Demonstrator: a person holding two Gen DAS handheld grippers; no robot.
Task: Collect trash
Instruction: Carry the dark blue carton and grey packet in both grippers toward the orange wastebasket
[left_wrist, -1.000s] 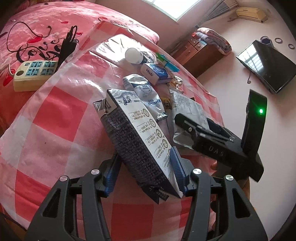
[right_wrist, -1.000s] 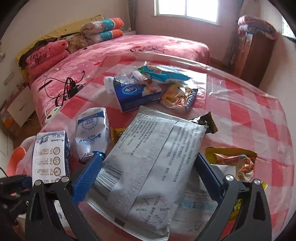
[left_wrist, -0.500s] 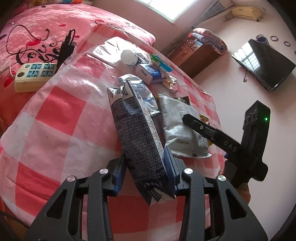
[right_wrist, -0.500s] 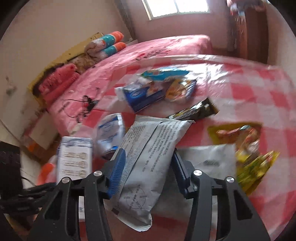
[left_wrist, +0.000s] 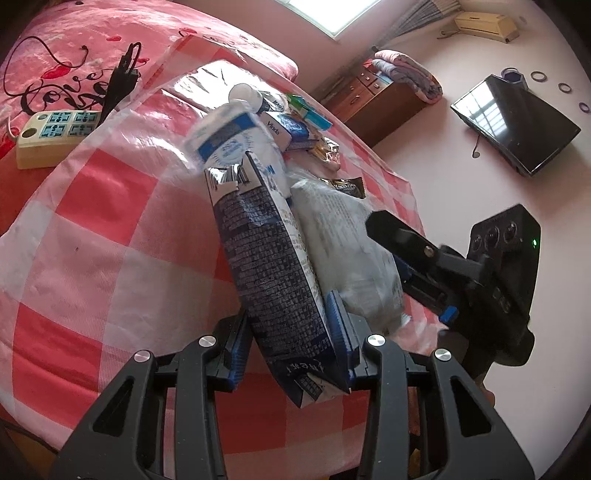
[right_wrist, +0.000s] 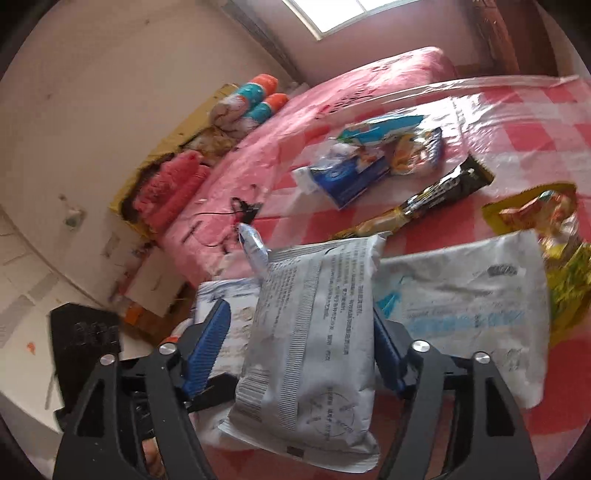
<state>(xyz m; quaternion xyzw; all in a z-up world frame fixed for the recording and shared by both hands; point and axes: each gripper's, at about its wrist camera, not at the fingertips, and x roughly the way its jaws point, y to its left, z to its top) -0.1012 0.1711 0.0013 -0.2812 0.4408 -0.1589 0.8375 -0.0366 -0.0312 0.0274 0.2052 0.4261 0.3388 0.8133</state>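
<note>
My left gripper (left_wrist: 288, 314) is shut on a dark blue and white milk carton (left_wrist: 273, 266), which stands tilted above the red checked tablecloth (left_wrist: 92, 221). Right beside the carton hangs a white printed pouch (left_wrist: 347, 251), blurred, between the fingers of my right gripper (left_wrist: 406, 258). In the right wrist view the pouch (right_wrist: 317, 332) lies between the opening jaws of the right gripper (right_wrist: 299, 317). Its right edge meets one pad, while the left pad (right_wrist: 207, 343) stands a little off it. The carton (right_wrist: 236, 321) shows behind that pad.
On the cloth lie a second white pouch (right_wrist: 461, 306), a black wrapper (right_wrist: 443, 188), yellow wrappers (right_wrist: 535, 210) and a blue tissue pack (right_wrist: 347, 177). A power strip (left_wrist: 55, 129) rests on the pink bed. A blue-white bag (left_wrist: 236, 144) lies behind the carton.
The left jaws closed on the carton and tipped it up. The right jaws narrowed onto the pouch, rolled and carried it toward the carton, and now stand wider than half a second ago.
</note>
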